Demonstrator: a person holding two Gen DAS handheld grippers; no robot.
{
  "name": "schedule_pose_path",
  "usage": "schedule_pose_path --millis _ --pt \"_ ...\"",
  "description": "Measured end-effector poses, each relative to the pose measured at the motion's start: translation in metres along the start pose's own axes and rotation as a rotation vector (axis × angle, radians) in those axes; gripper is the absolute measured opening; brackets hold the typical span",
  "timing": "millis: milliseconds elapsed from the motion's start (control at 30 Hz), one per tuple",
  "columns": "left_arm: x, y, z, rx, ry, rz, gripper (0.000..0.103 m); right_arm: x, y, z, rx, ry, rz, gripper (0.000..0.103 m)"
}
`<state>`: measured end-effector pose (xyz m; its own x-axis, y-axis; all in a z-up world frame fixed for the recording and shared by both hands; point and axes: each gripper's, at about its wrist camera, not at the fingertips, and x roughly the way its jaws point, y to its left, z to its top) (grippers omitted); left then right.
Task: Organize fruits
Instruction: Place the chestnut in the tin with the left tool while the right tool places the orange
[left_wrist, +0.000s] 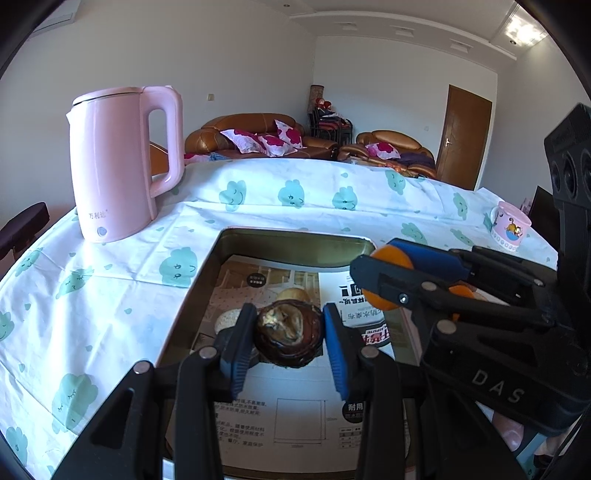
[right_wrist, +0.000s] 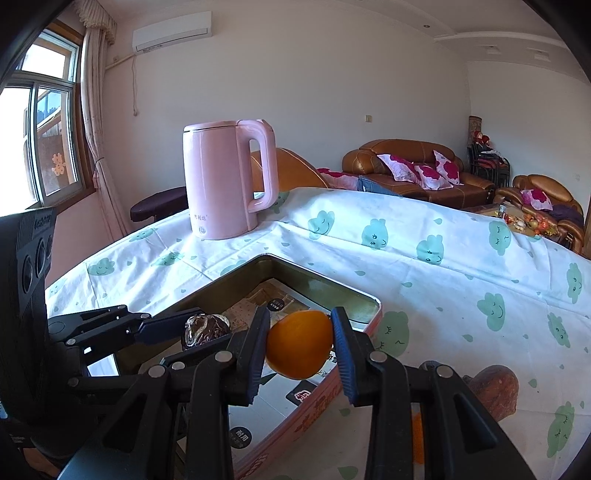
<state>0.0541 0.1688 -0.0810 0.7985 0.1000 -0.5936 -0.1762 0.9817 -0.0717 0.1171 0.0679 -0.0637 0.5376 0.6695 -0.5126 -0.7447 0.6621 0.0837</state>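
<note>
Left gripper (left_wrist: 290, 341): fingers clamped on a dark brown fruit (left_wrist: 288, 338), held over the tin tray (left_wrist: 207, 273), near side.
Right gripper (right_wrist: 301, 347): fingers clamped on an orange (right_wrist: 299, 343), over the tray's right rim.
Progress: both fruits held above the paper-lined tray, neither released; judged mid-placement.
Left over: brown fruit (right_wrist: 495, 387) on the worktop (right_wrist: 443, 295), right of tray.

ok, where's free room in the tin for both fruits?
Free: the paper-lined floor of the tin toward its far wall and far-left corner. Crowded: the near-right side, where the left gripper holds the dark fruit beside the right gripper with the orange.
</note>
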Motion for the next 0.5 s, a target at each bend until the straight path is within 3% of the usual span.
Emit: schedule_pose_path --millis 500 --pt "0.011 0.002 0.0 -0.006 0.056 0.007 0.038 0.014 -0.003 -0.003 0.045 0.044 0.035 0.036"
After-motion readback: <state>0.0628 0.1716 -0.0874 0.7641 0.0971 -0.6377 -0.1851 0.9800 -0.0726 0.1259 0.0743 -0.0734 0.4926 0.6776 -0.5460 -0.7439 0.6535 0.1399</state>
